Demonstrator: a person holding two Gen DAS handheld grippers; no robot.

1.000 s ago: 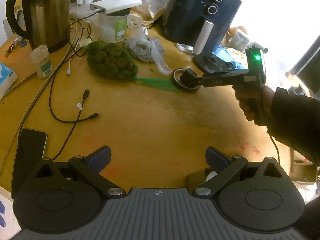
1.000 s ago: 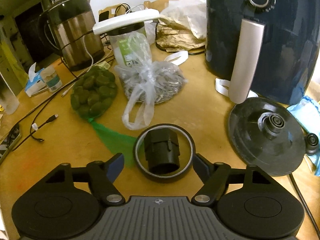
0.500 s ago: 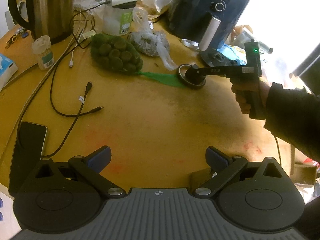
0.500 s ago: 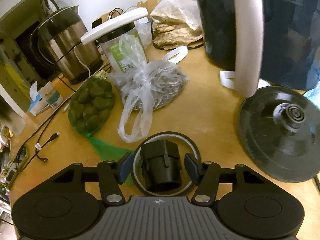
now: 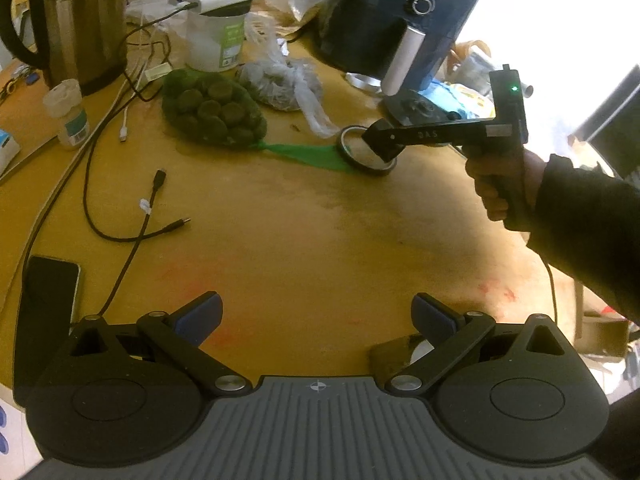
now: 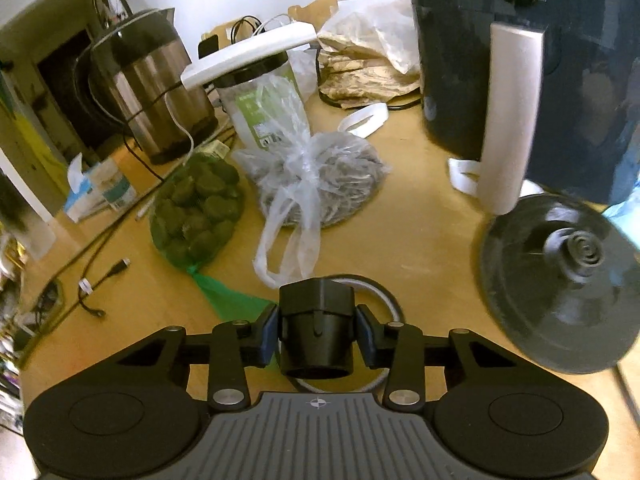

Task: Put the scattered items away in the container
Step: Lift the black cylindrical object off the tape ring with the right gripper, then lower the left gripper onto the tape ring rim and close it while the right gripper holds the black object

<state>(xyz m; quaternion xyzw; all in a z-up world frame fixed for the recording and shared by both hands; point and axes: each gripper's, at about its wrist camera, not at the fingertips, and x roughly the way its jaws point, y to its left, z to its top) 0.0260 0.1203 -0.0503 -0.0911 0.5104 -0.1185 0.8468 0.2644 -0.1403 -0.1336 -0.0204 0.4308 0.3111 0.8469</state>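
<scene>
A black plastic cylinder (image 6: 316,308) stands inside a dark tape ring (image 6: 386,300) on the wooden table (image 6: 420,232). My right gripper (image 6: 318,332) is over the ring, its jaws closing, and both blue pads sit against the cylinder's sides. In the left wrist view the right gripper (image 5: 380,144), held by a hand in a dark sleeve, dips into the tape ring (image 5: 352,156). My left gripper (image 5: 316,316) hangs open over bare table with nothing between its fingers. A green net bag of round items (image 6: 196,208) and a clear knotted bag (image 6: 320,184) lie just behind the ring.
A dark air fryer (image 6: 560,80) and a black kettle base (image 6: 560,292) stand to the right. A steel kettle (image 6: 156,88) and a jar under a white power bank (image 6: 260,92) are at the back left. Black cables (image 5: 132,216) and a phone (image 5: 48,300) lie left.
The right gripper's jaws came together from either side of the tape ring onto the black cylinder. The right hand shifted slightly forward over the ring. My left gripper stayed open.
</scene>
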